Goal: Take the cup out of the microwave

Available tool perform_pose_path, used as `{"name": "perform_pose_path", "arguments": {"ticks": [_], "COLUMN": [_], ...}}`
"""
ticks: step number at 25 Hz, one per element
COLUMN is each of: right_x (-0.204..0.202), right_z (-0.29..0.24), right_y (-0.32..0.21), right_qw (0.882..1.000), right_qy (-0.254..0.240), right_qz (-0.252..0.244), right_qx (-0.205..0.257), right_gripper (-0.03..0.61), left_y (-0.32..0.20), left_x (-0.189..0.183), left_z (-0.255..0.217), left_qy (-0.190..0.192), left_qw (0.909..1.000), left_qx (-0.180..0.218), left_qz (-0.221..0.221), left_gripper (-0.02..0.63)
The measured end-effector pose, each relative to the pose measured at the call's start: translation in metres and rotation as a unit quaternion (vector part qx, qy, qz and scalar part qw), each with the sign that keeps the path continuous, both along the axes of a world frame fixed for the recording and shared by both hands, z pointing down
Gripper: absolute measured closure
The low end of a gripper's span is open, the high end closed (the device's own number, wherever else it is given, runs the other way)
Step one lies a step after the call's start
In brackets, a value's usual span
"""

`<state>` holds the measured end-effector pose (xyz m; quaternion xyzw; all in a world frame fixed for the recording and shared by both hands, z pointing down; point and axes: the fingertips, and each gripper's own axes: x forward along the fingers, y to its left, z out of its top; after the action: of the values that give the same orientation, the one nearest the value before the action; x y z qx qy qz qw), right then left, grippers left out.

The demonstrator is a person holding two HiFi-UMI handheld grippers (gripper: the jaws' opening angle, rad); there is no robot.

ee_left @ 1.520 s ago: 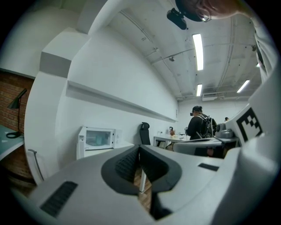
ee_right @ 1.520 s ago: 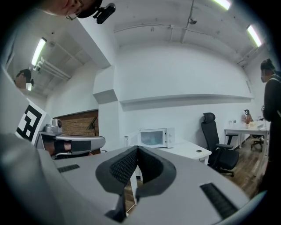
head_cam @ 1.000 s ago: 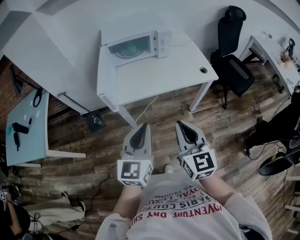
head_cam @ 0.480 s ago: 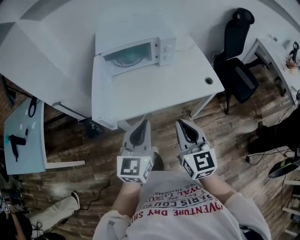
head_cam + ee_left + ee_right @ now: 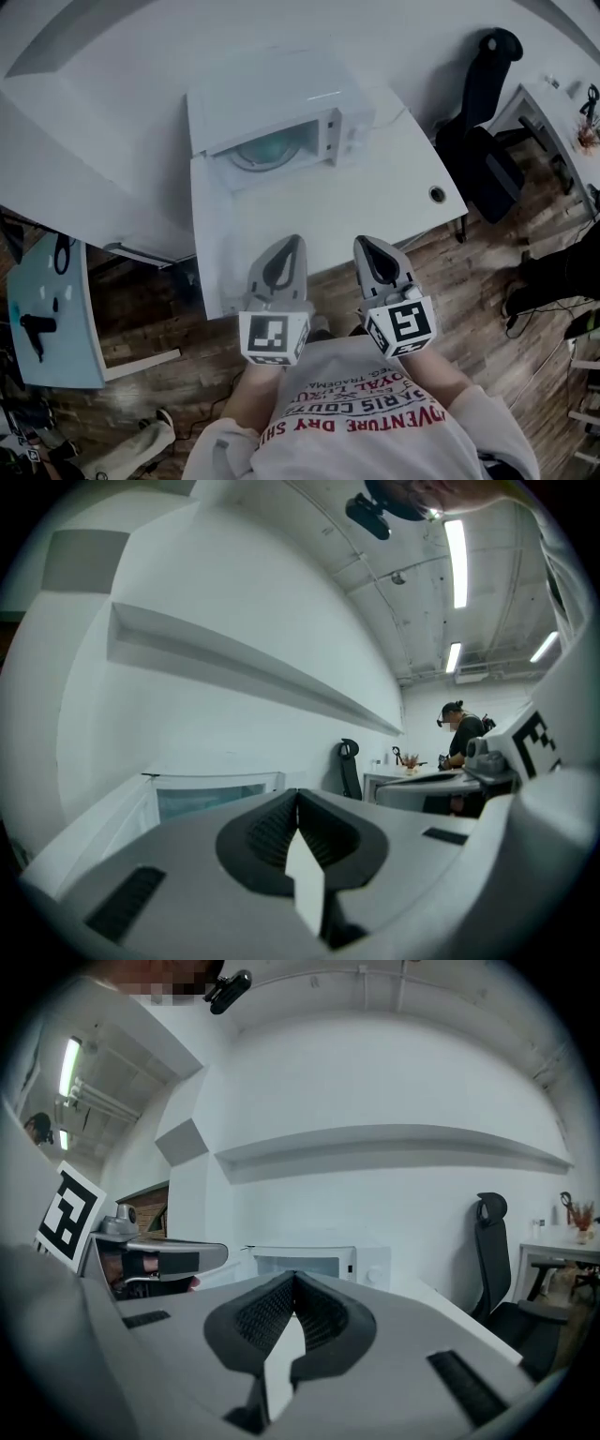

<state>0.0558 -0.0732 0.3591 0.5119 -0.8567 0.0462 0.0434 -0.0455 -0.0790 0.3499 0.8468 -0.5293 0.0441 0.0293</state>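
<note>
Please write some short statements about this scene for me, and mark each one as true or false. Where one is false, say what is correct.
1. The microwave stands on the white table. True.
2. The left gripper has its jaws wide open. False: they are shut, with nothing between them.
3. The right gripper is shut and empty. True.
4. A black office chair stands left of the table in the head view. False: it stands to the right of the table.
5. The left gripper touches the microwave. False: both grippers are apart from it, near the table's front edge.
</note>
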Motion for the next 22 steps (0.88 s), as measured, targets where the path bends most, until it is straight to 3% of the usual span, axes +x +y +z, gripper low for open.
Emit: {"name": "perform_pose_path", "arguments": {"ticks": [7,16,22], "right_x": [-0.018,-0.038,-0.052], "right_z": [0.012,0.025,0.045], "right_y": [-0.064,-0.158,-0.204], "right_qw": [1.0,0.994,0.985], "right_qy": [0.003,0.016,0.036], "right_qz": [-0.022,-0.103,-0.163], "right_qx": [-0.009,-0.022,-0.032], "right_gripper": [0.568,0.568,0.568], "left_y": [-0.063,-0.137,-0.172], "left_x": [-0.011,-0.03,-0.043], "left_z": [0.016,0.037,0.071], "left_qy": [0.021,0.026,0.034], "left_qw": [0.9993,0.9935,0.9828], "left_qx": [-0.026,-0.049,-0.081], "left_qz": [-0.015,-0.099,-0.163], "left_gripper": [0.606,0.606,0.606]}}
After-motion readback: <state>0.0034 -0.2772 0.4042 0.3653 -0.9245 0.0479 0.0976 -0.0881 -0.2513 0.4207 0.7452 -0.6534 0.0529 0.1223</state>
